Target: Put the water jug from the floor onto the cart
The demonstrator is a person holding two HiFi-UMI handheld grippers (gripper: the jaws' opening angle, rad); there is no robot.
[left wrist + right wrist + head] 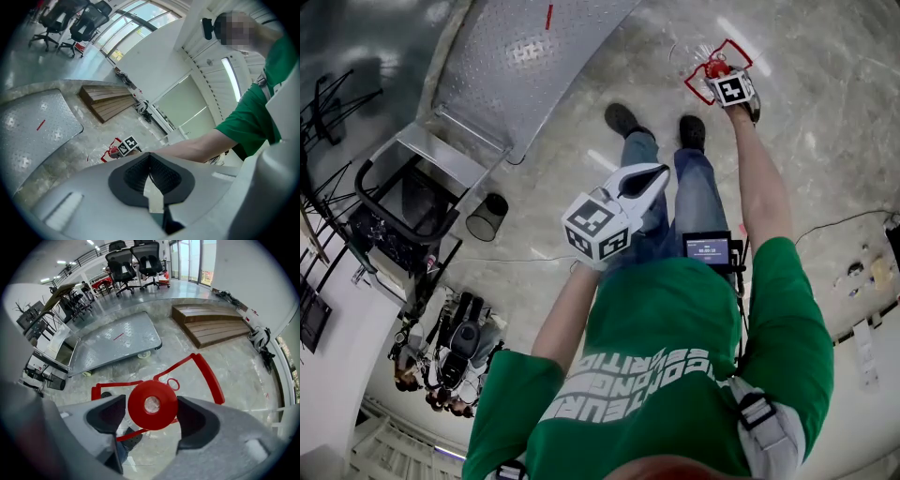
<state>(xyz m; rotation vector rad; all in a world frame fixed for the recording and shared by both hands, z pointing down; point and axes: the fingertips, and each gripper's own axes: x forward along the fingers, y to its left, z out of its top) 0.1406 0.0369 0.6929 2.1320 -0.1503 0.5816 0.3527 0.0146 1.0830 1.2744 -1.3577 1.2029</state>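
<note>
Pointing down, my right tongs [151,399] are wide open round the red cap [152,408] of the clear plastic water jug [715,67] on the floor [243,380], its body barely showing; my left tongs [150,161] are shut, empty.

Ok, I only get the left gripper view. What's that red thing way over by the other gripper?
Observer: The red cap of the jug. The right gripper view looks down on it.
Operator: Is it grabbed yet?
Observer: No. The right gripper has its jaws apart, one on each side of the cap, with gaps.
Operator: Where are the person's feet?
Observer: The head view shows both shoes near the jug.
</note>
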